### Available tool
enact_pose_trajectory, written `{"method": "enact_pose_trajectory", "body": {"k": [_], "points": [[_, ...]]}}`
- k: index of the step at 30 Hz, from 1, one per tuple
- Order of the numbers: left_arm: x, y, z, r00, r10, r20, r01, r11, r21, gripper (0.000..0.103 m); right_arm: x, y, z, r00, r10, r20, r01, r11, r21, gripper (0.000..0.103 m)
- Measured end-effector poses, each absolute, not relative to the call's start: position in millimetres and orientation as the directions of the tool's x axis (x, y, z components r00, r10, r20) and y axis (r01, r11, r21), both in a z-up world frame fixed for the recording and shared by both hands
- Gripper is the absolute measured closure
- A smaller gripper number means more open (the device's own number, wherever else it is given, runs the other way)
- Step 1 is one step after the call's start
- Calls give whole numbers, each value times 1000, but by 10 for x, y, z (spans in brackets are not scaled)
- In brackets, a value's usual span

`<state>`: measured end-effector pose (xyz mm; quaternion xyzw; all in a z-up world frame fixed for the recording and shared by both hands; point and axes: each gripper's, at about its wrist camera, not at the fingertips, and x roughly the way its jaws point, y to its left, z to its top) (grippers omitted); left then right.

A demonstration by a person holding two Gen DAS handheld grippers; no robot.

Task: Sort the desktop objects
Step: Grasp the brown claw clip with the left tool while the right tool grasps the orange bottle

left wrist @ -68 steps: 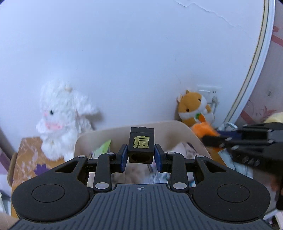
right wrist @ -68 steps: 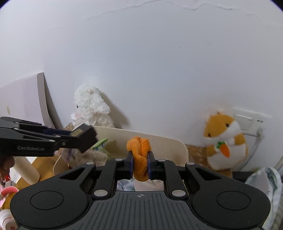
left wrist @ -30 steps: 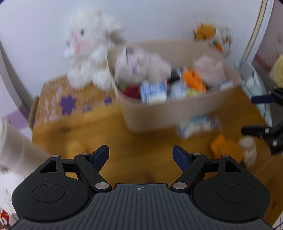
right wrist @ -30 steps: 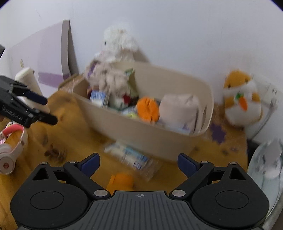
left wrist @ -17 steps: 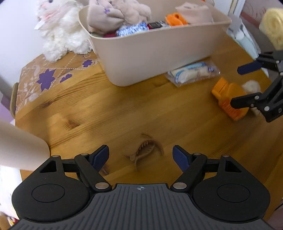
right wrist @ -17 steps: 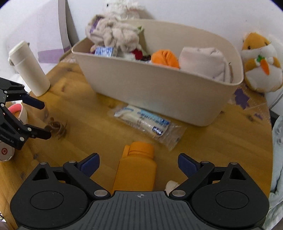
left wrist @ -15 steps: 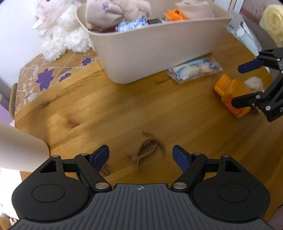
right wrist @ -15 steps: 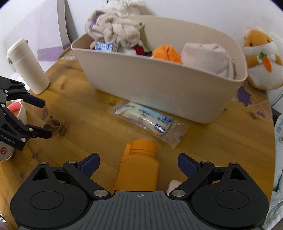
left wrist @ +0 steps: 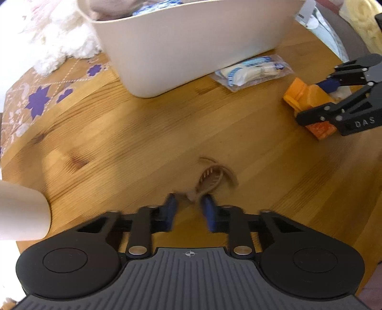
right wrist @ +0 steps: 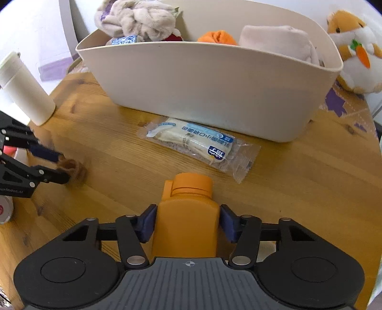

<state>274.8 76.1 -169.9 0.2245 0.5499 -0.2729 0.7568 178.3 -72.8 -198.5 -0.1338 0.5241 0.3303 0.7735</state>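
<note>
Only the right wrist view looks into the beige bin (right wrist: 214,95), showing the grey plush (right wrist: 138,18), an orange fabric piece (right wrist: 217,37) and a folded pale cloth (right wrist: 277,41); the hamster toy (right wrist: 353,45) sits beside the bin's right end. The left wrist view catches only the bin's outer wall (left wrist: 191,40) and the white plush (left wrist: 55,40) at its left.

The brown hair claw (left wrist: 210,178) is motion-blurred in the left view, so whether the pads actually touch it cannot be told. The left gripper (left wrist: 188,205) has its 2 fingers drawn narrow around the claw's near end, on the bench (left wrist: 143,133). From the right view the claw (right wrist: 72,168) sits at those fingertips.

The right gripper (right wrist: 188,224) has its fingers against both sides of the orange bottle (right wrist: 188,224), which lies on the bench with its cap toward the bin; its lower end is hidden. A wrapped snack packet (right wrist: 198,143) lies between bottle and bin. A white tumbler (right wrist: 23,93) stands left.
</note>
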Motion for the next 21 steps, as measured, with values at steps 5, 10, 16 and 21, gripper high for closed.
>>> {"method": "enact_pose_trajectory", "body": {"k": [5,10,16,21], "points": [[2700,728,-1686,255,-178,-951,662,749,37,95,1756,-778,-1963,241,373,-896,-661,739,130,52],[2678,720,-1581,272,-226,-935,654,756,7,98,1716,-838,-1873,252,396,-883,-659,738,144,52],[2674,664,-1593,284,-214,-935,660,751,29,98,1680,-870,-1785,267,405,-874,-663,736,138,52],[2645,641,-1595,314,-185,-931,672,736,80,85,1667,-911,-1765,271,403,-874,-661,738,135,52]]}}
